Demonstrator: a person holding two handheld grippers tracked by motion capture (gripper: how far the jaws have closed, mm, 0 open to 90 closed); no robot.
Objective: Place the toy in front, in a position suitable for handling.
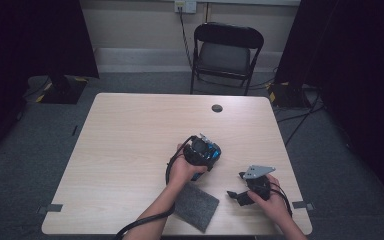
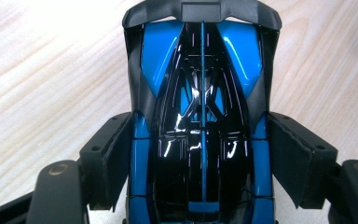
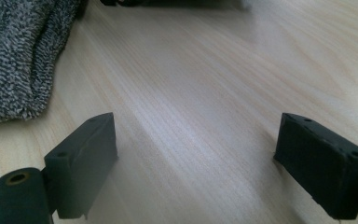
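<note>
A glossy blue and black toy car (image 2: pixel 200 93) stands lengthwise between the jaws of my left gripper (image 2: pixel 200 140), its nose pointing away over the light wooden table (image 2: pixel 37 70). Both black pads (image 2: pixel 116 154) press against the car's flanks. From above, the car (image 1: pixel 207 150) sits right of the table's middle, with my left gripper (image 1: pixel 200 152) and hand around it. My right gripper (image 3: pixel 198 154) rests open just above bare tabletop, nothing between its pads. In the high view my right gripper (image 1: pixel 240 194) lies near the front right edge, pointing left toward a grey cloth (image 1: pixel 197 206).
The grey towel-like cloth (image 3: pixel 14 56) lies flat near the front edge between my two forearms. A round cable hole (image 1: pixel 217 108) sits at the table's far side. A black folding chair (image 1: pixel 225 50) stands behind the table (image 1: pixel 130 130).
</note>
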